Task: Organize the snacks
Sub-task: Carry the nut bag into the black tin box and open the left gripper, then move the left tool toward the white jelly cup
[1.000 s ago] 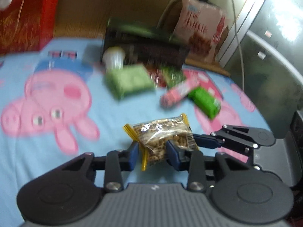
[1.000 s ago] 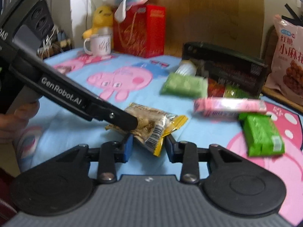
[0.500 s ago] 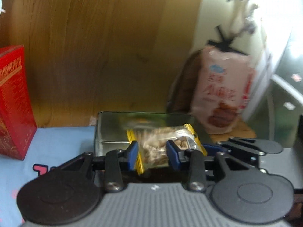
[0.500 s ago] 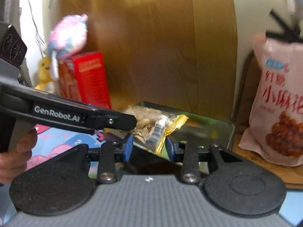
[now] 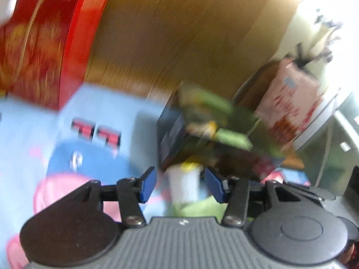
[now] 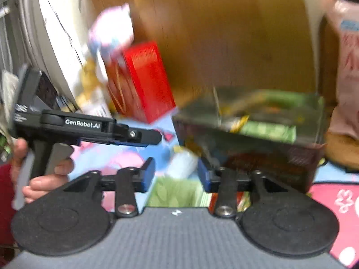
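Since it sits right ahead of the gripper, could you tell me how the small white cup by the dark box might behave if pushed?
The white cup stands upright and looks small, so it is probably light and would likely slide or tip at a nudge. Its rounded body suggests it could roll on the printed cloth once down. The frames are blurred, so its material is unclear.

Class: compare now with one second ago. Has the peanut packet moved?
Yes. It has left both tools, left tool and right tool, and appears to lie inside the dark box, though blur obscures it.
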Available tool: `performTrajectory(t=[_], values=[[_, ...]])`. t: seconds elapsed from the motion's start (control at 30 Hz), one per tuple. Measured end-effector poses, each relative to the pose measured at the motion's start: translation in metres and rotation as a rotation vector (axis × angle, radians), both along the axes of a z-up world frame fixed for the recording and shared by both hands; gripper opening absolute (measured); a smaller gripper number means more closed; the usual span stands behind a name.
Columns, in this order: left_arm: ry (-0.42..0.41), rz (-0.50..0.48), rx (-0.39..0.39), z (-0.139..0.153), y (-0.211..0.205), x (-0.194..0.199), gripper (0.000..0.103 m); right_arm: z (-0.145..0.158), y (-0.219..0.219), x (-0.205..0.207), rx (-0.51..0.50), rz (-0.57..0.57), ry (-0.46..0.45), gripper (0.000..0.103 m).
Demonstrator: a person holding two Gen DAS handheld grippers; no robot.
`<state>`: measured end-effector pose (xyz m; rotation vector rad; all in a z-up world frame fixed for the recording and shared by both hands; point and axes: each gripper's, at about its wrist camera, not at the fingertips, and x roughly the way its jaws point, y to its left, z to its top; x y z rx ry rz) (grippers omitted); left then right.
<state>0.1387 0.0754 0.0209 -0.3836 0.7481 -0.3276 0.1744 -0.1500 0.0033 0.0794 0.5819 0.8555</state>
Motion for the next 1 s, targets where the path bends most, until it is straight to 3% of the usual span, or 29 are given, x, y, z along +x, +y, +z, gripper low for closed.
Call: performTrajectory(t=[0.17, 0.23, 0.37, 0.53, 0.67, 0.8, 1.0], values=[[0.055, -0.011, 0.014, -0.015, -0.007, 0.022, 0.049, -0.018, 0.040, 0.021, -0.073, 0.014, 0.082, 0.045], [0.069, -0.032, -0.032, -0.018, -0.006, 0.026, 0.032, -0.022, 0.047, 0.025, -0.082, 0.001, 0.112, 0.045], [0.050, -0.008, -0.020, -0.011, 0.004, 0.009, 0.032, -0.020, 0.053, 0.022, -0.052, -0.010, 0.126, 0.038], [-0.002, -0.013, 0.005, 0.006, 0.018, -0.050, 0.032, -0.006, 0.057, -0.032, -0.028, 0.032, 0.060, 0.038], [-0.008, -0.029, 0.027, 0.002, 0.016, -0.105, 0.033, -0.009, 0.048, -0.080, -0.006, 0.070, 0.044, 0.038], [-0.011, -0.083, 0.061, -0.010, -0.011, -0.135, 0.035, -0.020, 0.027, -0.119, -0.017, 0.070, 0.041, 0.040], [-0.006, -0.208, 0.089, -0.020, -0.055, -0.149, 0.040, -0.033, -0.003, -0.161, -0.057, 0.008, 0.042, 0.044]])
